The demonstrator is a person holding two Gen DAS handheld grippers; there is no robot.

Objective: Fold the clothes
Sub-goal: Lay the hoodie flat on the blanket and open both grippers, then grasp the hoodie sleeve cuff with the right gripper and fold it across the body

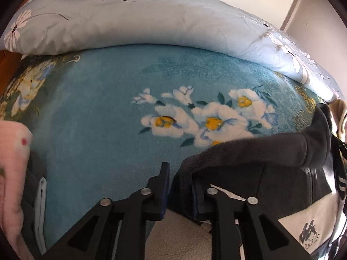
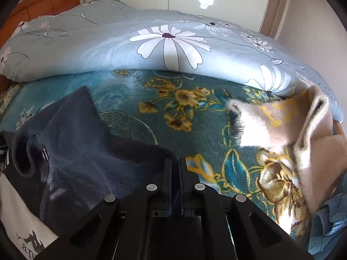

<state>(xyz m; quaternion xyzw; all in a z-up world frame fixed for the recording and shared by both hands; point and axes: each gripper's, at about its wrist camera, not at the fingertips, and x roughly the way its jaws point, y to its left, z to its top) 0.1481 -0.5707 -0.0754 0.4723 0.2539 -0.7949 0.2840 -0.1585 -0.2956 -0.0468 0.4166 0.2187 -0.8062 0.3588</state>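
Observation:
A dark fleece jacket with a zip and a white printed lower panel lies on the teal floral blanket. In the left wrist view my left gripper stands open at the jacket's edge. A fold of the dark fleece drapes over the right finger, and the left finger is bare. In the right wrist view the same jacket spreads to the left. Its dark edge runs up to the tips of my right gripper, whose jaws are shut together on it.
A pale blue daisy-print duvet is bunched along the back of the bed. A pink garment lies at the left. A beige fuzzy garment and a light blue knit lie at the right. A wooden headboard stands behind.

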